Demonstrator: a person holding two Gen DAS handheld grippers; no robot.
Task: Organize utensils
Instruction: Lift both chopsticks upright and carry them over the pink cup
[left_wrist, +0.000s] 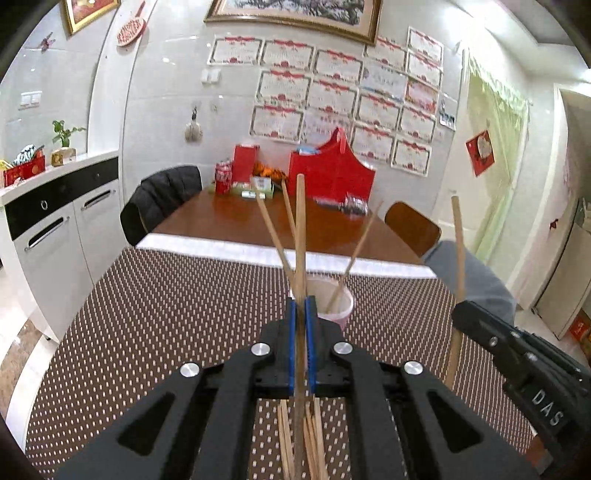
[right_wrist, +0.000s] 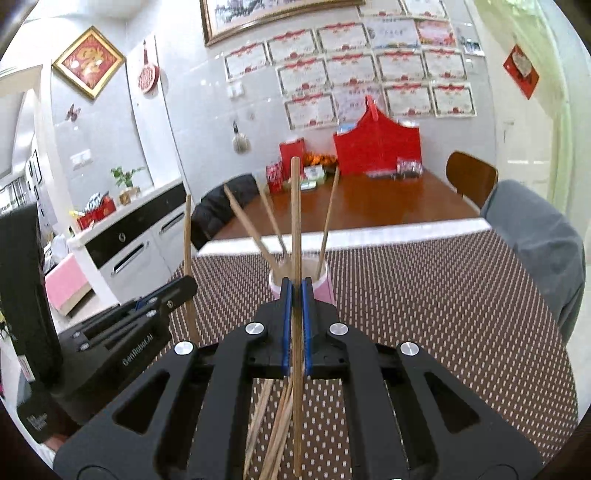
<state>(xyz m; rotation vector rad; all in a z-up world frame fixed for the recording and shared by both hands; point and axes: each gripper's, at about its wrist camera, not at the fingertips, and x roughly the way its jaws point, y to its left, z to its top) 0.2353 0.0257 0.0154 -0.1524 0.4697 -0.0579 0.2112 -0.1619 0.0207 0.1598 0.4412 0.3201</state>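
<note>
Three chopsticks stand in the pink cup (left_wrist: 338, 304) mid-frame, my left fingers (left_wrist: 302, 314) and right fingers (right_wrist: 295, 295) each clamp one chopstick, loose pile (right_wrist: 277, 417) remains on worktop (left_wrist: 147, 314) at bottom centre.

**Work surface and its contents**

A brown dotted mat (left_wrist: 166, 314) covers the near end of a wooden table (left_wrist: 229, 221). On the mat stand a pink cup (left_wrist: 341, 306) and loose wooden chopsticks (left_wrist: 314, 443).

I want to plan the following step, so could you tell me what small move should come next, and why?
Probably carry the left gripper forward over the pink cup and lower its chopstick in: both grippers already clamp one upright, and the cup holds others.
</note>
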